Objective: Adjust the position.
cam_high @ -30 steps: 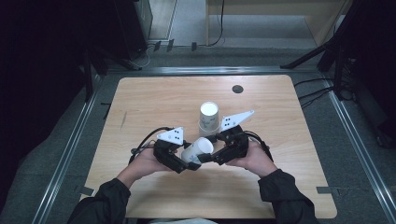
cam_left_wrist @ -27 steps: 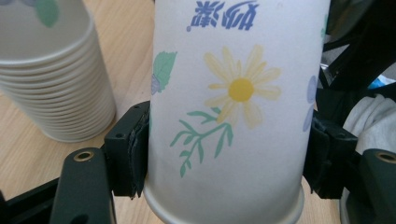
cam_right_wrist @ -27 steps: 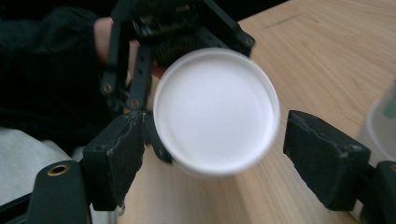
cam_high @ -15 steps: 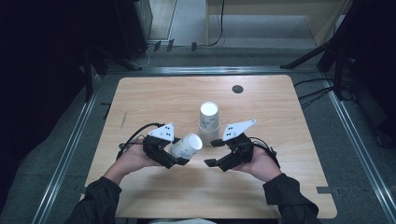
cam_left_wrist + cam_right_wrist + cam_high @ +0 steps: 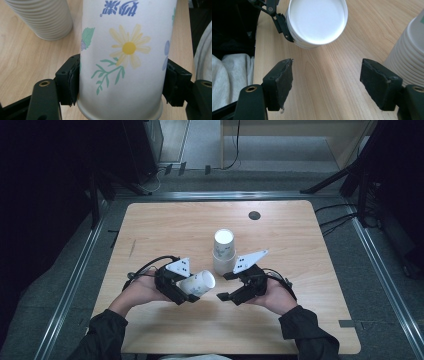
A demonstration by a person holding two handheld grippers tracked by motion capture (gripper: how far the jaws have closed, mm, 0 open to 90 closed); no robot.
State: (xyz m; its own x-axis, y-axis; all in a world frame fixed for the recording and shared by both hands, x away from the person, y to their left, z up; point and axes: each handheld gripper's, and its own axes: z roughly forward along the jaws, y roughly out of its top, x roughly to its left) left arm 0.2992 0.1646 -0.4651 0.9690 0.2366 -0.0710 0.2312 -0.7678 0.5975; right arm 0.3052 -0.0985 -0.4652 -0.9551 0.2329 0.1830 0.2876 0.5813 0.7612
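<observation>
Table (image 5: 165, 227): a light wooden top, on which you worked with a gripper in each hand.
Stack of paper cups (image 5: 223, 251): stood mouth-down near the table's middle, just beyond and between your two grippers; its ribbed rims showed in the left gripper view (image 5: 41, 18) and at the edge of the right gripper view (image 5: 412, 53).
Single paper cup (image 5: 198, 283): white with a daisy print (image 5: 122, 57), held off the table on its side; its long axis ran roughly level across the table, base toward your left hand, open mouth (image 5: 317, 18) turned toward your right gripper.
Deciding relation: the cup's mouth lay just beside the right gripper, apart from it, and on the line its jaws pointed along, so the right hand was the nearer free one; judged from this, any handover or second grip would call for a short move toward the mouth, with the jaws spread wider than the rim.
Left gripper (image 5: 181, 290): jaws clamped on the single paper cup near its base, one pad on each side of the wall, about half apart.
Right gripper (image 5: 226, 286): jaws stood apart with bare table between them, touching nothing; they had just been closing in from a wider spread, with no thing between them.
</observation>
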